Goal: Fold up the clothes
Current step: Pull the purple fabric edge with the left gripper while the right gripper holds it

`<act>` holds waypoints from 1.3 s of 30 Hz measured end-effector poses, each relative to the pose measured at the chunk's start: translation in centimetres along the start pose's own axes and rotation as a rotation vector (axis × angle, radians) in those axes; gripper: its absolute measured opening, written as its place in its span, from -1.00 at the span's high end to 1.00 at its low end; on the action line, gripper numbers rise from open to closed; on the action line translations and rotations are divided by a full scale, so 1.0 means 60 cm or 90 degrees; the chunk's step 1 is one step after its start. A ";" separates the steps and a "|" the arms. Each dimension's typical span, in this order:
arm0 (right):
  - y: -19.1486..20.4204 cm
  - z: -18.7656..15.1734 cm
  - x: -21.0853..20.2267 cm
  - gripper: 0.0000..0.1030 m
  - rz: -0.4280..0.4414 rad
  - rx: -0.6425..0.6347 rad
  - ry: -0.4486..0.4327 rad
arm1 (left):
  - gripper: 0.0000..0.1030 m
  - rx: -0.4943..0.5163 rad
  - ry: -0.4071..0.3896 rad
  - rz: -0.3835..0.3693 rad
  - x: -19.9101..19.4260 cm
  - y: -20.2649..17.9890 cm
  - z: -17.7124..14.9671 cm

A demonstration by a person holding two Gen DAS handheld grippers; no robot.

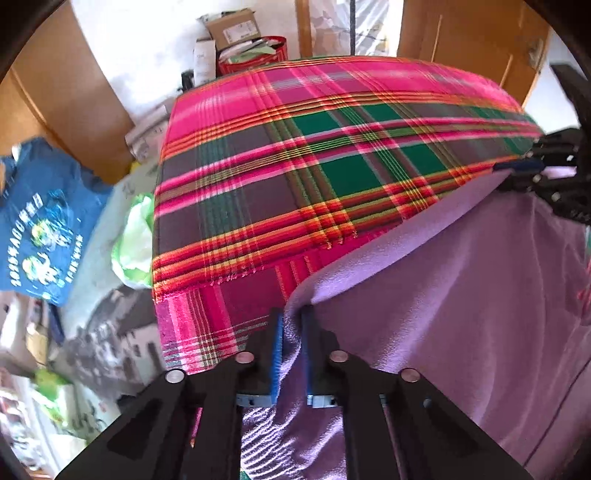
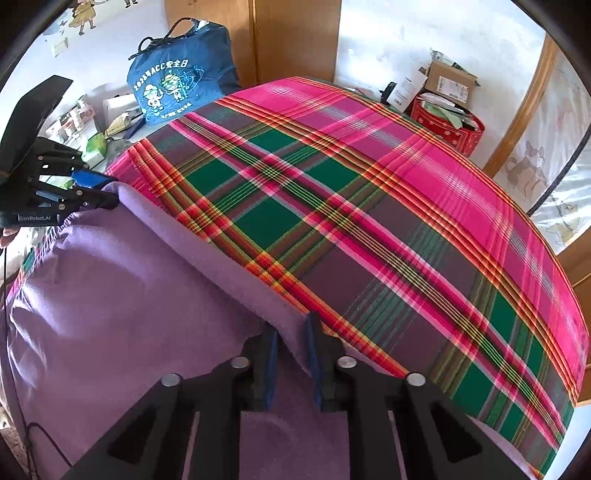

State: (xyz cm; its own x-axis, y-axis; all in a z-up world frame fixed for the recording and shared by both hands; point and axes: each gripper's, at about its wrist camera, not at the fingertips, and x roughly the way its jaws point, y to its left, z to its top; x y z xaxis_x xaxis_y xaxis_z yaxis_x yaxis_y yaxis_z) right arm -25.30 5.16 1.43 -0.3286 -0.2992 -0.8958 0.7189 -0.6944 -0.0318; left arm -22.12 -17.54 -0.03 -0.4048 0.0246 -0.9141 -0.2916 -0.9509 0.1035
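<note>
A purple fleece garment (image 1: 461, 295) (image 2: 110, 295) lies at the near side of a surface covered with a pink, green and red plaid cloth (image 1: 295, 166) (image 2: 369, 221). Its far edge is lifted into a taut fold between the two grippers. My left gripper (image 1: 291, 317) is shut on the garment's left end, with purple cloth pinched between its blue pads. My right gripper (image 2: 291, 328) is shut on the right end of the same edge. Each gripper also shows in the other's view: the right gripper (image 1: 524, 166) and the left gripper (image 2: 92, 184), both biting the fold.
A blue printed bag (image 1: 40, 221) (image 2: 177, 88) stands off the plaid's left side, beside a green plastic bag (image 1: 136, 240). Behind the plaid sit a red tin of papers (image 1: 255, 55) (image 2: 450, 125) and a cardboard box (image 1: 232, 27) (image 2: 450, 79). Wooden doors (image 2: 295, 37) line the back wall.
</note>
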 end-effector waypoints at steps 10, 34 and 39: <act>0.029 -0.017 -0.058 0.91 -0.026 -0.006 -0.044 | 0.90 -0.022 -0.049 0.028 -0.050 -0.003 -0.015; 0.129 -0.091 -0.164 0.93 -0.064 -0.025 -0.068 | 0.77 -0.167 -0.019 -0.065 -0.103 0.018 -0.057; 0.127 -0.099 -0.158 0.93 -0.055 -0.021 -0.063 | 0.26 -0.292 0.016 -0.165 -0.098 0.060 -0.042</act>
State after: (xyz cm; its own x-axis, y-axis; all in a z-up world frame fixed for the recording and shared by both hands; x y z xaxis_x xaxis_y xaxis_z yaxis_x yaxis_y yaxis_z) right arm -13.07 6.55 7.04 -0.4473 -0.3034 -0.8414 0.7050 -0.6985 -0.1228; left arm -18.63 -21.89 4.72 -0.3469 0.2742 -0.8969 0.0325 -0.9522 -0.3037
